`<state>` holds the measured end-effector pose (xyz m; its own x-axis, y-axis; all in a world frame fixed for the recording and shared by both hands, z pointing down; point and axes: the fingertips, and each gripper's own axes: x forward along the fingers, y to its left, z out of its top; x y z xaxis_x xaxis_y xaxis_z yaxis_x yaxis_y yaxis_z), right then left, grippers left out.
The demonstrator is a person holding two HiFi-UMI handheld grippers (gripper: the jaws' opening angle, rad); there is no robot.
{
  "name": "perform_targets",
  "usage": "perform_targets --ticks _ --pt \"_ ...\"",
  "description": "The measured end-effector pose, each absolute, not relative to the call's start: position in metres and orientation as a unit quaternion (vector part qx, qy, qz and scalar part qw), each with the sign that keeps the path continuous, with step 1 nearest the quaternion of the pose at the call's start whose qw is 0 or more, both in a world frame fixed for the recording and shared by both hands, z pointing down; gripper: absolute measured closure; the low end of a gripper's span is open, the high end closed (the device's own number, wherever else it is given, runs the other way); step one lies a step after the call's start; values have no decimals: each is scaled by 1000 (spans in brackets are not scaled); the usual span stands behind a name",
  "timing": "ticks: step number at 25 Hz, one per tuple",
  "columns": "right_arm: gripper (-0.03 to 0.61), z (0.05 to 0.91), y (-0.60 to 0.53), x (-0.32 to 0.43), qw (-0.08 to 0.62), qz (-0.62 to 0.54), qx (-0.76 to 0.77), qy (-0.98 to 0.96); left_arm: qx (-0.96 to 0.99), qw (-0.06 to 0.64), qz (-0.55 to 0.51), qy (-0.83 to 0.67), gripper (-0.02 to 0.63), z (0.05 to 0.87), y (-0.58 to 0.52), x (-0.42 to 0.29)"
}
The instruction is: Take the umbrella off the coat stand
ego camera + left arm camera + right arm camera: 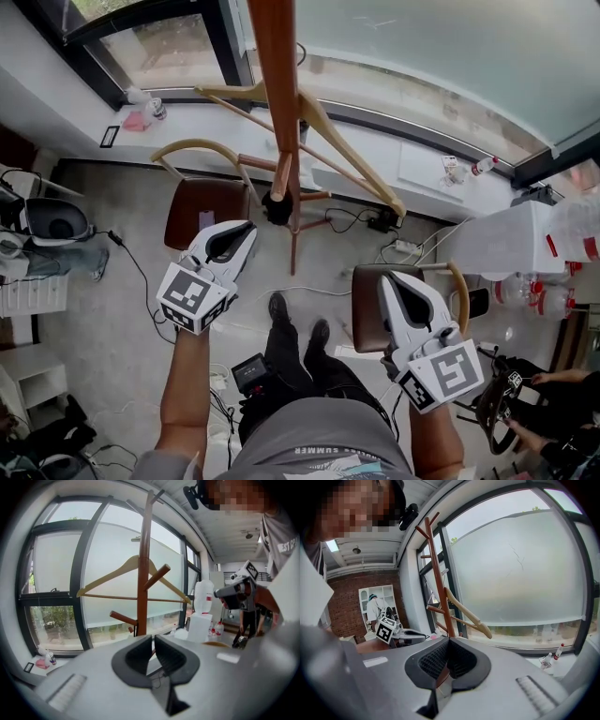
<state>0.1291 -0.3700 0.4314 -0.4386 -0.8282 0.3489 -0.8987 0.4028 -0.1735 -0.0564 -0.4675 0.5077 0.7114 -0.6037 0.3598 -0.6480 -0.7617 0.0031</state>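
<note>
The brown wooden coat stand [274, 75] rises right in front of me, its pole [144, 564] upright before the window. A pale wooden hanger [347, 150] hangs on it. A small black object [277, 208] sits against the pole under a lower peg; I cannot tell whether it is the umbrella. My left gripper [246, 228] is low and just left of the pole, its jaws [153, 637] parted by a narrow slit with nothing between them. My right gripper [386, 277] is lower right of the stand, shut and empty [448, 641], with the stand [436, 573] ahead.
A brown chair [202, 206] with a curved back stands left of the stand. Another chair [367, 309] is under my right gripper. Cables and a power strip [405, 248] lie on the floor. Water bottles [539, 295] and another person's hand [530, 439] are at the right.
</note>
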Motion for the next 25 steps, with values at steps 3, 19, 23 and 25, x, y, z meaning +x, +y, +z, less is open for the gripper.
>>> perform_targets --ticks 3,19,23,25 --pt "578 435 -374 130 107 172 521 -829 921 70 178 -338 589 522 -478 -55" --pt "578 473 -384 136 123 201 533 -812 921 76 207 -320 494 598 -526 -38" --pt "578 482 -386 138 126 207 538 -807 920 78 219 -317 455 620 -538 -33" --pt "578 487 -386 139 127 211 540 -805 918 79 221 -318 442 629 -544 -30"
